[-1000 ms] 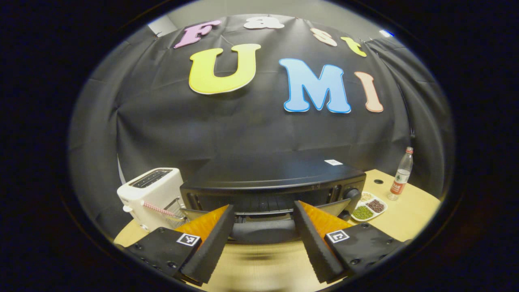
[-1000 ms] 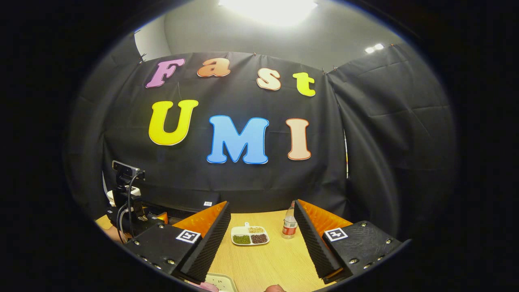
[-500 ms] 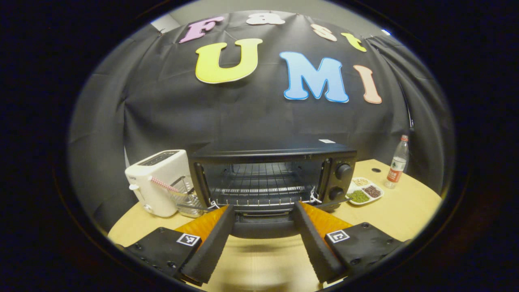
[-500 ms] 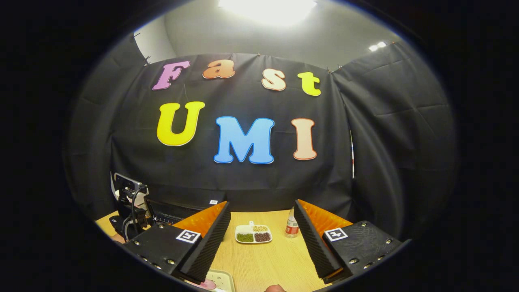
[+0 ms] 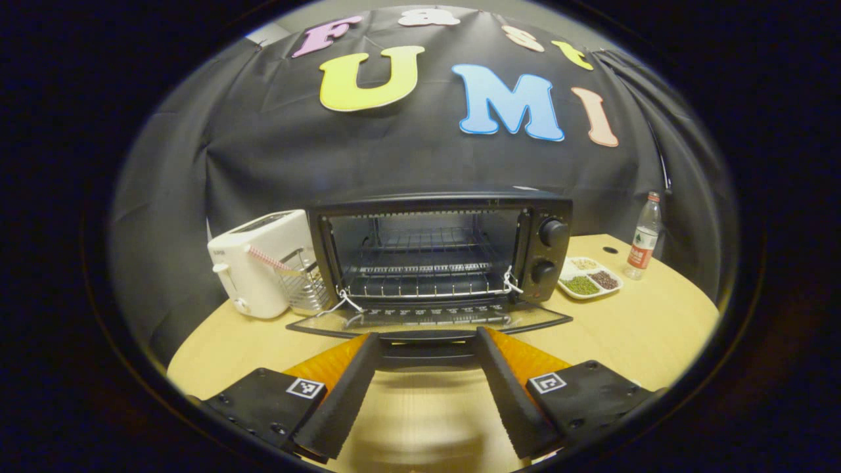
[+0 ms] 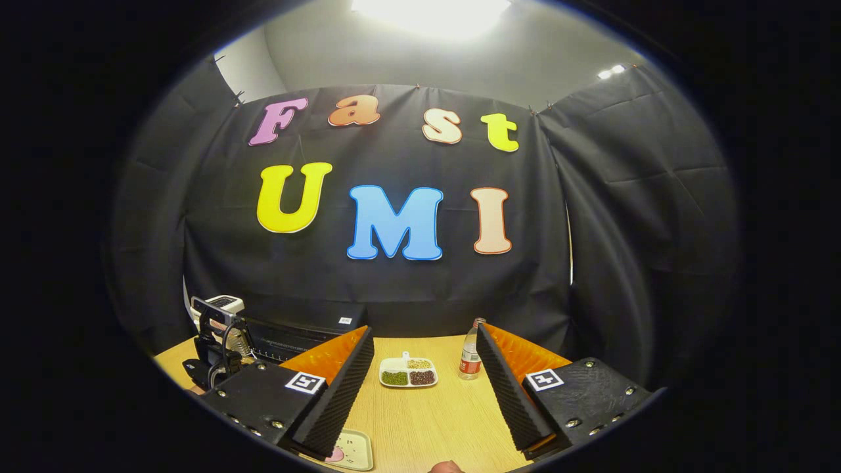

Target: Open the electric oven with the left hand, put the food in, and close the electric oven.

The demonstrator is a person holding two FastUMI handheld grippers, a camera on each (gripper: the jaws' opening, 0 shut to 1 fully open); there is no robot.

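Left gripper view: on a wooden table [image 5: 631, 335] stands a black electric oven [image 5: 440, 253], its glass door [image 5: 430, 318] folded down nearly flat and the wire rack [image 5: 424, 279] bare. The door's handle bar [image 5: 427, 355] lies between the spread fingers of the left gripper [image 5: 427, 394], whether touching cannot be told. The door looks stiff, hinged and breakable; the bar's middle seems the safest hold. Right gripper view: the right gripper [image 6: 424, 387] is spread wide, holding nothing, over a small plate of pink food [image 6: 348, 453], likely light and best taken by its rim.
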